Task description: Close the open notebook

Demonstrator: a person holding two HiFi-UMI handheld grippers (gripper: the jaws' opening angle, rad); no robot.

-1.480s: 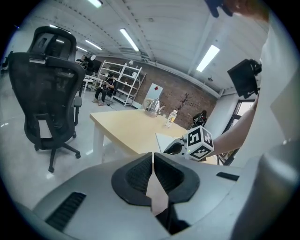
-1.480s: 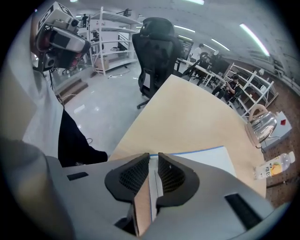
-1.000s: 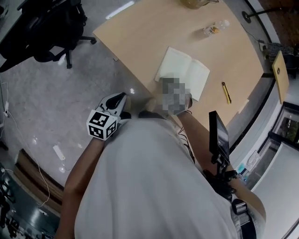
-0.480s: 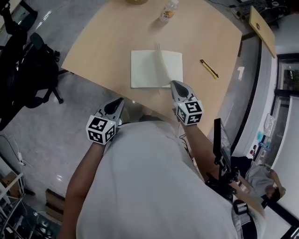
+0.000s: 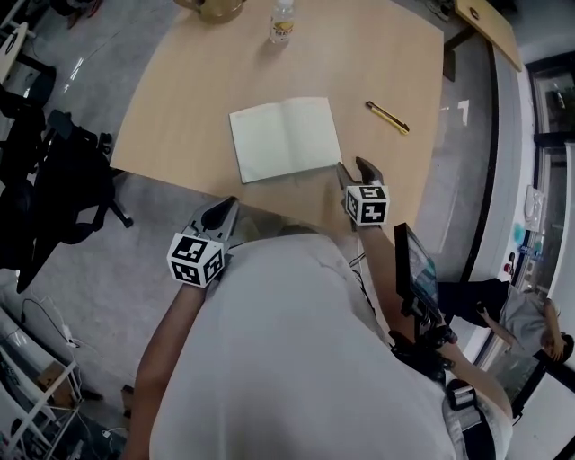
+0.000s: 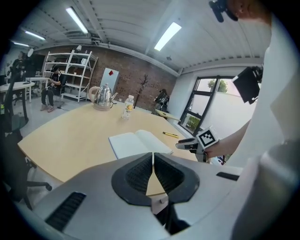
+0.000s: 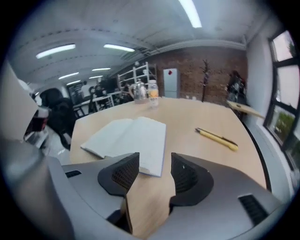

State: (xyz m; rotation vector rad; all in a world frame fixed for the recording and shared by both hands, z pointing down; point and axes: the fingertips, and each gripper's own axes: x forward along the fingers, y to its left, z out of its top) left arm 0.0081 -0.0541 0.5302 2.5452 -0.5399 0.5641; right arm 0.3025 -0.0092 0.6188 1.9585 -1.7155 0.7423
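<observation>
The open notebook (image 5: 284, 137) lies flat on the tan table (image 5: 180, 99), white pages up; it also shows in the left gripper view (image 6: 136, 143) and the right gripper view (image 7: 129, 138). My right gripper (image 5: 357, 171) hovers just off the notebook's near right corner. Its jaws are opening with nothing between them (image 7: 154, 171), only bare table below. My left gripper (image 5: 225, 208) hangs off the table's near edge, left of the notebook, with its jaws shut and empty (image 6: 153, 157).
A yellow pen (image 5: 387, 117) lies right of the notebook. A bottle (image 5: 282, 22) and a kettle (image 5: 209, 9) stand at the table's far side. A black office chair (image 5: 63, 180) is on the floor at the left. A black device (image 5: 415, 274) hangs at my right hip.
My right gripper came forward to the notebook's near right corner and opened its jaws. A page that stood upright half a second ago now lies flat. The left gripper moved little.
</observation>
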